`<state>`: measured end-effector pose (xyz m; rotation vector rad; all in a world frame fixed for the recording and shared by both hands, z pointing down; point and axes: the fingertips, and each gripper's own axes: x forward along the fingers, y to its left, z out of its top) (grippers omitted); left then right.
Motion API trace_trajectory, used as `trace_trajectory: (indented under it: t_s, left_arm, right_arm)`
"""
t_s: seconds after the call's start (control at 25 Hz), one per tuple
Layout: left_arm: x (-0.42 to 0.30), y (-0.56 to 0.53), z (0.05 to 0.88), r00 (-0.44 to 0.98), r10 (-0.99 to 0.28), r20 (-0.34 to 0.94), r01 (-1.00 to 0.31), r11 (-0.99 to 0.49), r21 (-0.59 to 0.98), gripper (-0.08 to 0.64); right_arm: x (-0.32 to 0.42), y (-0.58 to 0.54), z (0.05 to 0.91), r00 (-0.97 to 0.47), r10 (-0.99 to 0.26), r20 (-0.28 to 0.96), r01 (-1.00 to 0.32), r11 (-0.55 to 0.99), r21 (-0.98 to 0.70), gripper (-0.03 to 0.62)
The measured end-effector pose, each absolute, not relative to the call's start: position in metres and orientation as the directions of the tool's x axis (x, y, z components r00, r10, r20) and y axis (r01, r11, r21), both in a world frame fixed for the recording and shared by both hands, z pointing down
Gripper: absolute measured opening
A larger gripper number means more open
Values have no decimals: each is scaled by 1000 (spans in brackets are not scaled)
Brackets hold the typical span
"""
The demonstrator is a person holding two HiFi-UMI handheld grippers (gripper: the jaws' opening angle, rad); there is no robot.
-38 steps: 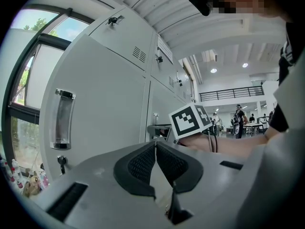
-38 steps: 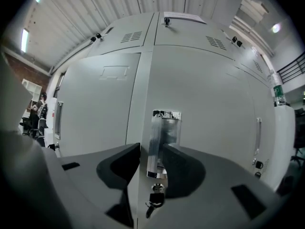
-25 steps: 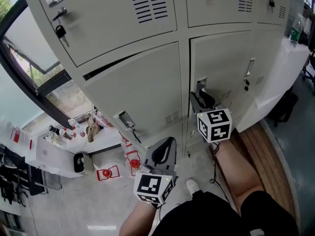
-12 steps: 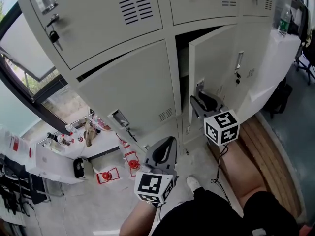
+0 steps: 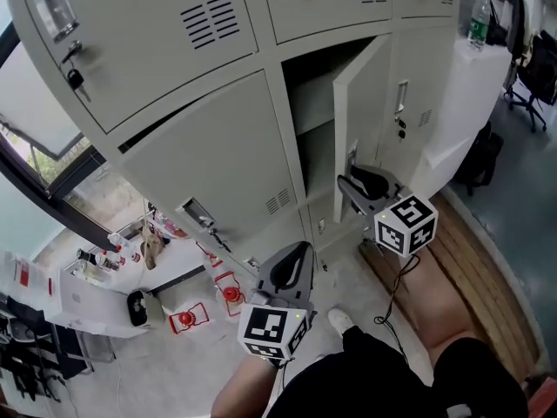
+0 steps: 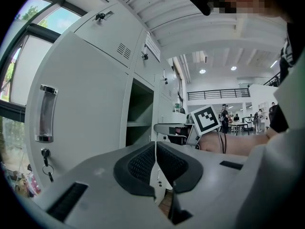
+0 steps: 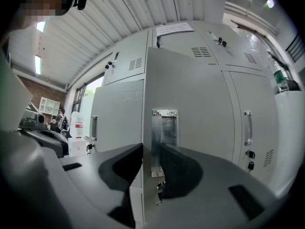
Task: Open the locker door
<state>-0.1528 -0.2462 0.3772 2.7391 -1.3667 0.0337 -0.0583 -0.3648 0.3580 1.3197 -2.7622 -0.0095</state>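
Note:
The grey locker door of the lower middle locker stands swung out, and its dark compartment with a shelf shows behind it. My right gripper sits on the door's free edge at the metal handle. One jaw is behind the door and the other on its front face. The right gripper jaws are opening slightly while the door edge stays between them. My left gripper hangs lower, in front of the neighbouring locker, apart from it. In its own view the left gripper is shut and holds nothing.
Closed lockers with keys flank the open one. White boxes and red items lie on the floor at left, under a window. A wooden platform runs at right beside my leg. A water bottle stands on a white counter.
The locker door has swung from nearly closed to well open. My right gripper has moved right and toward me with the door's edge. The left gripper has stayed where it was.

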Motion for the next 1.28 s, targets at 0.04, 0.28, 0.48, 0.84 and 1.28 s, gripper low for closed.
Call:
trace_trajectory:
  t_s: [0.04, 0.28, 0.48, 0.84, 1.28]
  left_arm:
    - [-151, -246, 377, 606, -794, 56, -795, -603, 61, 23]
    - [-141, -243, 377, 635, -771, 57, -773, -632, 59, 23]
    - [-131, -239, 379, 660, -749, 57, -752, -657, 63, 23]
    - [-118, -226, 379, 692, -720, 51, -722, -689, 68, 23]
    - [-113, -202, 378, 721, -691, 45, -692, -716, 97, 23]
  right_arm:
    - [-55, -362, 358, -628, -776, 68, -775, 631, 40, 167]
    - [-37, -348, 358, -638, -768, 59, -767, 640, 51, 173]
    - [-22, -339, 358, -610, -790, 72, -787, 613, 63, 183]
    - [-1, -330, 359, -448, -888, 108, -885, 457, 87, 201]
    - [35, -313, 358, -311, -942, 129, -937, 326, 122, 178]
